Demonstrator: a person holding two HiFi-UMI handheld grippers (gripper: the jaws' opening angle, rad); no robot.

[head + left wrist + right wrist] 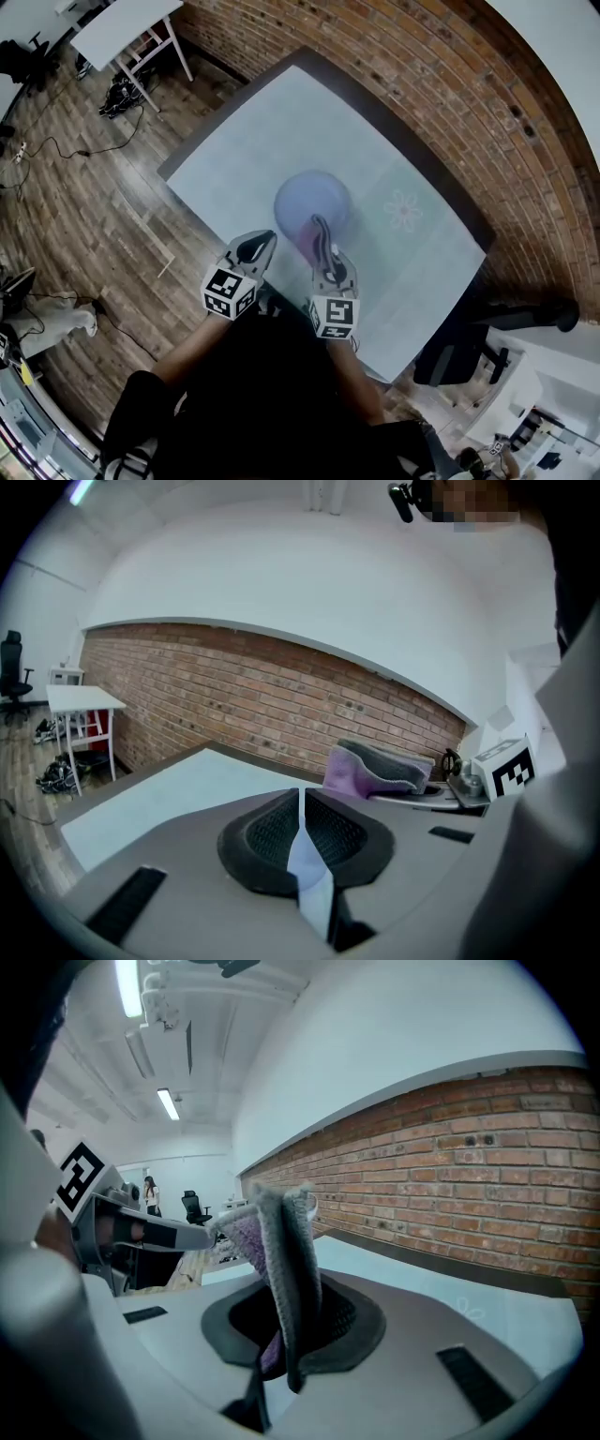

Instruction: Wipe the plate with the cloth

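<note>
Lavender, perhaps bluish, plate (314,197); grey and purple cloth (284,1241).

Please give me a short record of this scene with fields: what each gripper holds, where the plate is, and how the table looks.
left gripper: shut on the thin rim of the plate
right gripper: shut on the cloth, grey and purple, folded
plate: round, lavender, over the middle of the table
cloth and plate: close at the plate's near edge; contact unclear
table: pale cover, flower print, next to brick wall

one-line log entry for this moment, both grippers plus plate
right gripper: shut on cloth | left gripper: shut, empty | plate: on table | cloth-plate contact: unclear
</note>
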